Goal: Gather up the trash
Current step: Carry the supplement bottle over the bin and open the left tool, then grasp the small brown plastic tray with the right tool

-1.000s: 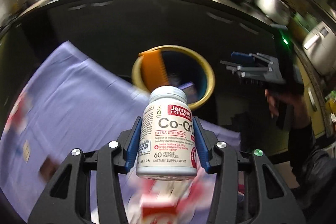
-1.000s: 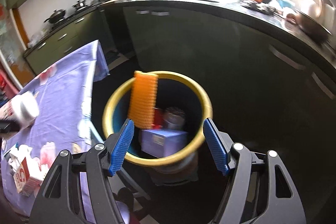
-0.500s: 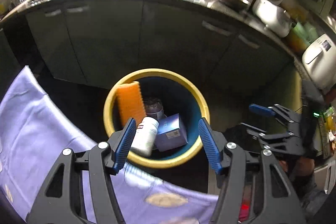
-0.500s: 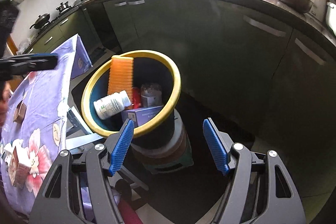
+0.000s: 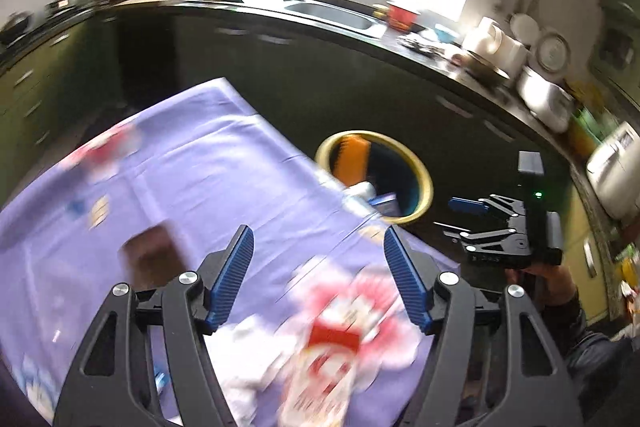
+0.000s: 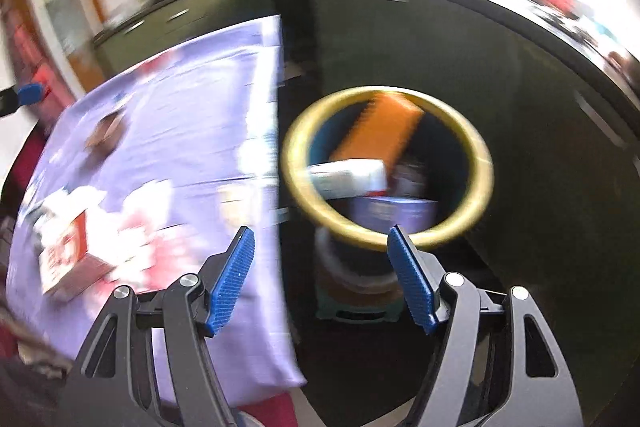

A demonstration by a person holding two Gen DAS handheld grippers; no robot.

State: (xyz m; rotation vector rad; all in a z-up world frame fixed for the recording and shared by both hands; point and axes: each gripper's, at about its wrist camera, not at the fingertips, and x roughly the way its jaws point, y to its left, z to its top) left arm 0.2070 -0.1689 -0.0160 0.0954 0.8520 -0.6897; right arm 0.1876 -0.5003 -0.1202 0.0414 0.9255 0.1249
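- Your left gripper hangs over the purple floral tablecloth; its jaws have just been opening and stand apart with nothing between them
- Your right gripper is also spread wide and empty, above the table's edge with the bin beyond it
- The yellow-rimmed bin stands on the floor just off the table's far edge, against the dark cabinets
- Inside the bin the white supplement bottle lies on its side, beside an orange ridged piece leaning on the wall and a purple box
- On the table, a red-and-white carton lies near the near edge under your left gripper, blurred
- A small brown item sits toward the table's left side, too blurred to identify
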